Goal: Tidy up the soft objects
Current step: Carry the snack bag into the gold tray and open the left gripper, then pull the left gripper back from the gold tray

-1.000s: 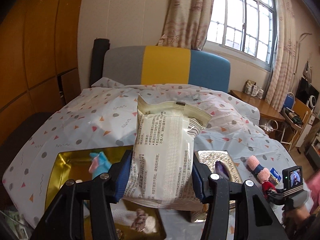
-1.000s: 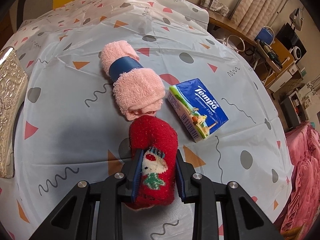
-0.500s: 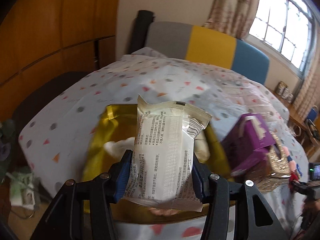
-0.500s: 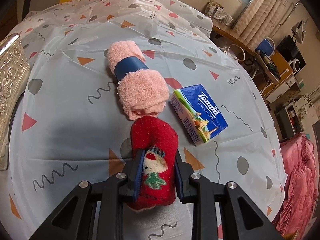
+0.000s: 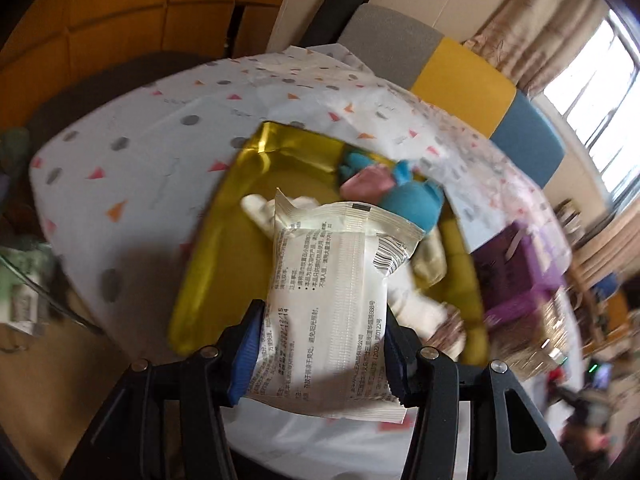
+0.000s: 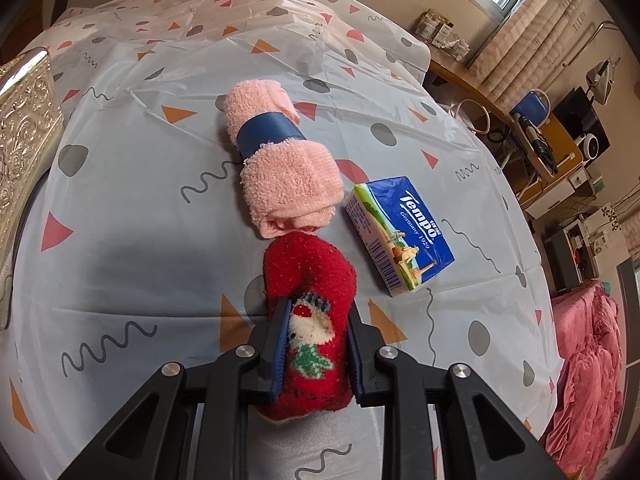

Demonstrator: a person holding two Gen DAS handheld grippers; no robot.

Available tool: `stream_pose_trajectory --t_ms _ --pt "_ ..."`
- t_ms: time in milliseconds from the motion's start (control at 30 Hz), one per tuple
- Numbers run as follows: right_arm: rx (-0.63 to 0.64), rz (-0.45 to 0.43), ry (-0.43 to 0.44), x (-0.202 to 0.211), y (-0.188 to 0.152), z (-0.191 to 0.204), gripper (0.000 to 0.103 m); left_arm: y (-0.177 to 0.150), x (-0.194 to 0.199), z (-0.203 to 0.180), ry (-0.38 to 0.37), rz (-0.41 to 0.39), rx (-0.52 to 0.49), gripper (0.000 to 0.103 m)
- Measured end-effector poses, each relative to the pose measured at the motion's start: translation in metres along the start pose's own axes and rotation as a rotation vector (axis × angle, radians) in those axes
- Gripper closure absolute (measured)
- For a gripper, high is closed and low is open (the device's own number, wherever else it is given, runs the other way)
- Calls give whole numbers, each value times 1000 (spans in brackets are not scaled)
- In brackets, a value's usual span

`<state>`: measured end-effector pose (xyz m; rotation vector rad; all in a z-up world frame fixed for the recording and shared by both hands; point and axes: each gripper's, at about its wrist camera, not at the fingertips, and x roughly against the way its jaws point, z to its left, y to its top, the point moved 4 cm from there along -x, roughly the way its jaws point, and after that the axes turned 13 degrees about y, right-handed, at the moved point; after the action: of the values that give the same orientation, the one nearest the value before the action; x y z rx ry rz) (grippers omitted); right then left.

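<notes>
L jaws clamped on white packet (image 5: 332, 312) over gold tray (image 5: 224, 248); R jaws, just tightened, on red sock (image 6: 312, 320) beside pink towel (image 6: 284, 172).

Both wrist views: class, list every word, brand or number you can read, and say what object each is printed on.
"Tempo" on the blue tissue pack.
"Germany 1929" under it on the same pack.
"(2022)" within the small print on the white packet, held in the left gripper; its other print, date stamp and barcode are too blurred to read.
Red sock: a picture only, no words.
</notes>
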<state>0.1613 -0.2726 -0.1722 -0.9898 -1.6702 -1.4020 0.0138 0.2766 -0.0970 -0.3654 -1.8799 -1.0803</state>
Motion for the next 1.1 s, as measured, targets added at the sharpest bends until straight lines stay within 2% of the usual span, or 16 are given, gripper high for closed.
stream_pose_trajectory --t_ms 133,233,400,467,533,667,800,1100 --pt "1 2 0 0 0 -1 78 34 -12 -16 -46 2 69 49" --pt "-2 2 3 0 0 -1 78 59 -32 -19 -71 43 167 49" --pt "-2 2 4 0 1 -1 78 87 -62 -24 25 37 178 49" --pt "0 2 3 0 1 -1 78 92 -80 -25 25 77 182 48" --pt "4 3 0 0 1 -1 78 95 -96 -22 60 107 219 47" --pt "7 3 -1 -1 1 -1 78 96 -119 -22 100 151 207 44" --pt "11 5 -3 -1 1 -1 78 94 -102 -20 123 84 174 36" --pt "18 6 -8 -1 1 1 79 62 -49 -30 222 -115 -24 36"
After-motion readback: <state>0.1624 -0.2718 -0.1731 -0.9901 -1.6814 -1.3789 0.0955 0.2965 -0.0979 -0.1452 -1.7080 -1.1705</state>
